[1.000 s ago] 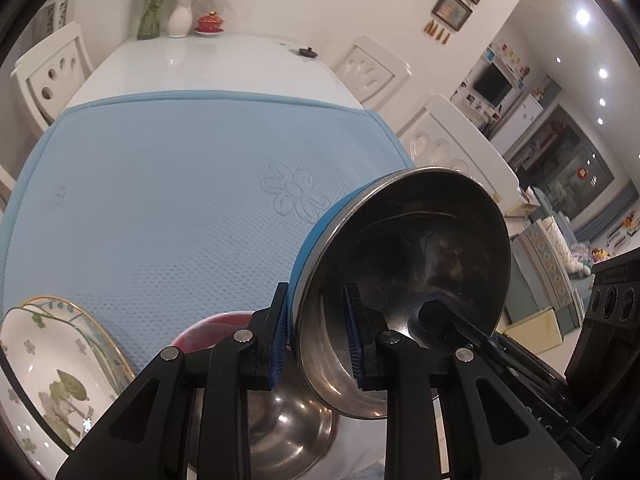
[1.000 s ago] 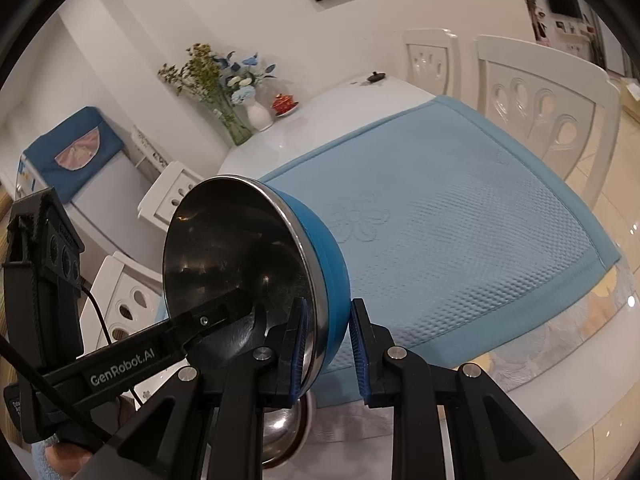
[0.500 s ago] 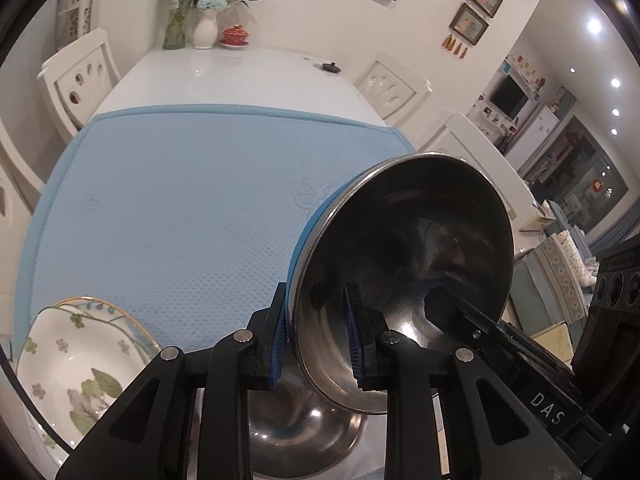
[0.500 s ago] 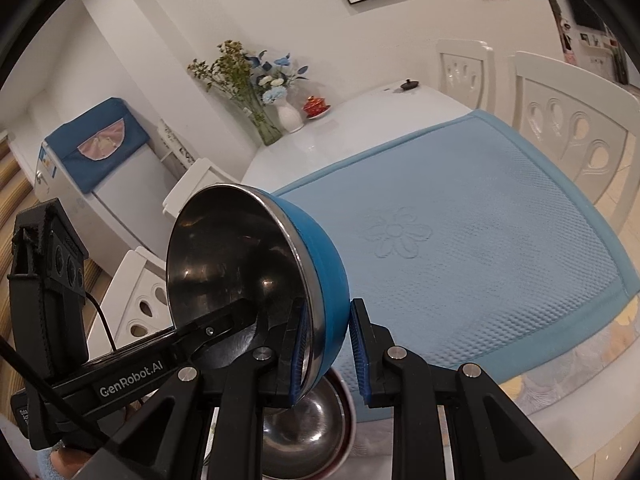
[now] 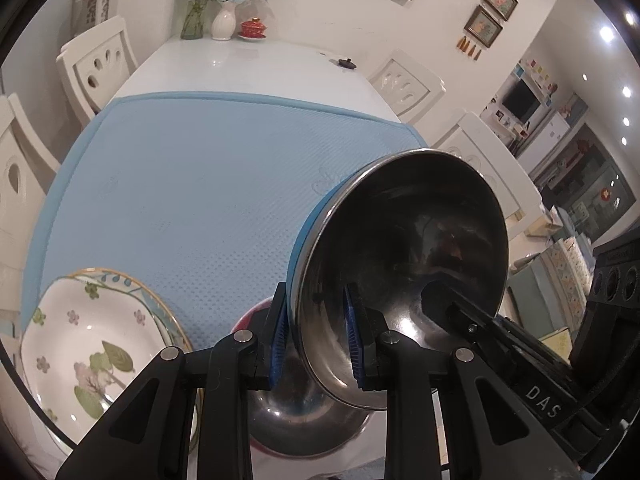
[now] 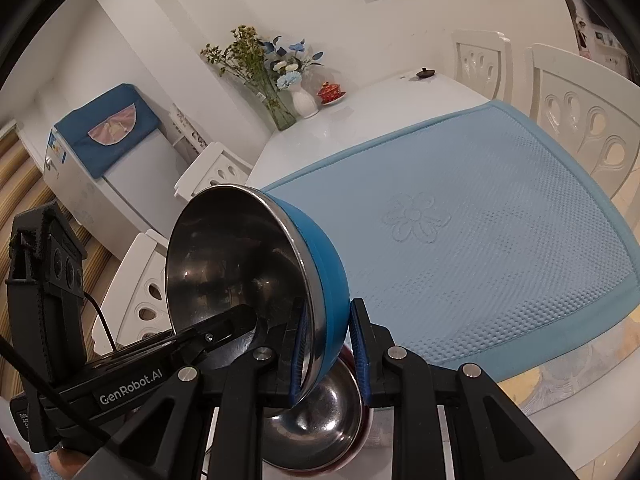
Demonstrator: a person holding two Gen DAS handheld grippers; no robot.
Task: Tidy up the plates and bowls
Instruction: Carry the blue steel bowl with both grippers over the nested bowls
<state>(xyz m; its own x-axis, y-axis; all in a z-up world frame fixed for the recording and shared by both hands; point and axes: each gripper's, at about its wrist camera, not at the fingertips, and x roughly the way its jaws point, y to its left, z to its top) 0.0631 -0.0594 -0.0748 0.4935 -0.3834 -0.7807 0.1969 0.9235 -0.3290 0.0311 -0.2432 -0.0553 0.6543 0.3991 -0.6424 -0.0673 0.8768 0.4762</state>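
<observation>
Both grippers hold one blue bowl (image 5: 404,248) with a steel inside, tilted on its side above the table. My left gripper (image 5: 318,340) is shut on its rim. My right gripper (image 6: 329,354) is shut on the opposite rim of the blue bowl (image 6: 320,264). Below it sits a red bowl (image 5: 288,412) with a steel inside, also in the right wrist view (image 6: 320,424). A white floral plate (image 5: 92,352) lies at the lower left on the blue mat (image 5: 200,184).
The blue mat (image 6: 480,240) covers the near half of a white table (image 5: 248,64). A flower vase (image 5: 224,20) and a red lidded cup (image 5: 253,27) stand at the far end. White chairs (image 6: 580,120) surround the table.
Both grippers have lifted the blue bowl higher above the red bowl. More of the floral plate and the table's far end has come into view.
</observation>
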